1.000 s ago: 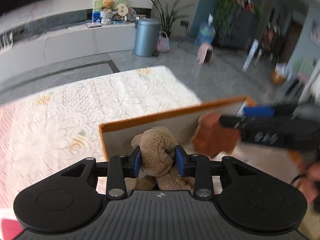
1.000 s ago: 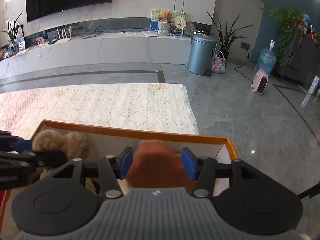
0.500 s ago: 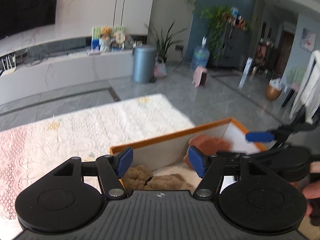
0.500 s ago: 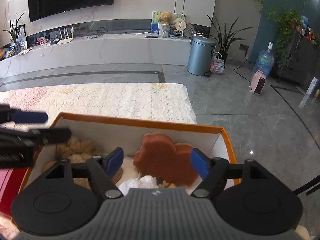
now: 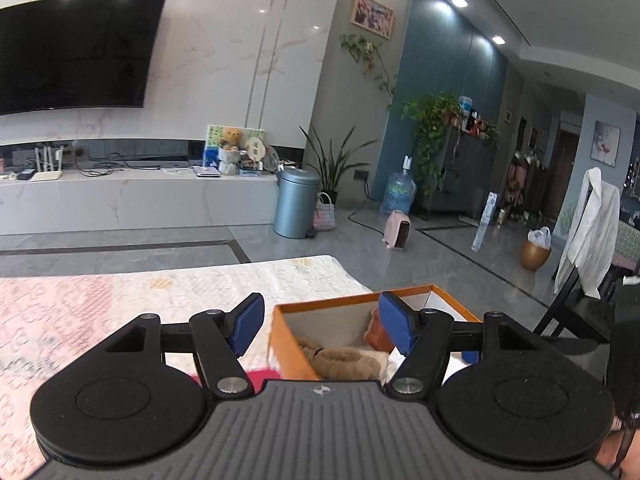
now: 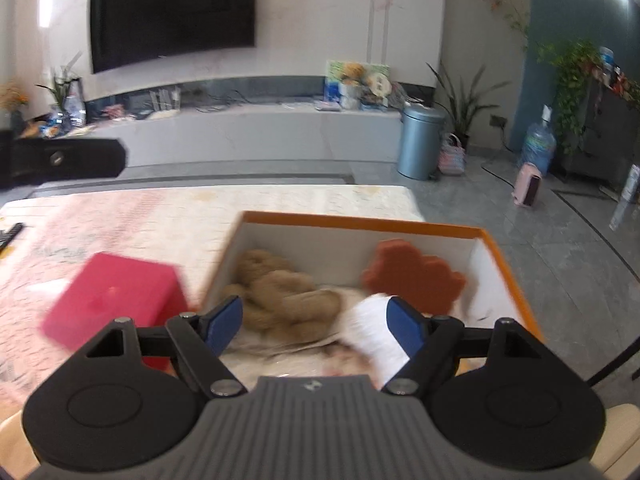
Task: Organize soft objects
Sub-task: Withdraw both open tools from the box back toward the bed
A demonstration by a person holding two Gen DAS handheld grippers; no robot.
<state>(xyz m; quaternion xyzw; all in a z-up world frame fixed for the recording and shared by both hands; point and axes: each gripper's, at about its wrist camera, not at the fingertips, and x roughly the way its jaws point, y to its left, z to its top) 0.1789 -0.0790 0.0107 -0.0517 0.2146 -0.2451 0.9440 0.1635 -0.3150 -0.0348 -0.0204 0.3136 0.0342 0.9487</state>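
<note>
An orange-rimmed cardboard box (image 6: 360,222) stands on the lace-covered table. Inside it lie a brown teddy bear (image 6: 280,296), a rust-orange plush (image 6: 412,276) leaning on the far wall, and a white fluffy piece (image 6: 372,332). My right gripper (image 6: 314,320) hovers over the box's near side. Its jaws are opening and the pads press on nothing. My left gripper (image 5: 320,322) is open and empty, raised in front of the box (image 5: 288,344); the teddy (image 5: 344,358) and the orange plush (image 5: 378,334) show beyond it.
A red box (image 6: 116,296) sits on the lace cloth (image 6: 160,216) left of the orange box. A black part of the left gripper (image 6: 60,158) juts in at the far left. Beyond the table edge is grey floor with a bin (image 5: 296,204).
Both grippers let go of their toys, the left the teddy, the right the orange plush, which now lie in the box. Both opened wide and pulled back and up from it.
</note>
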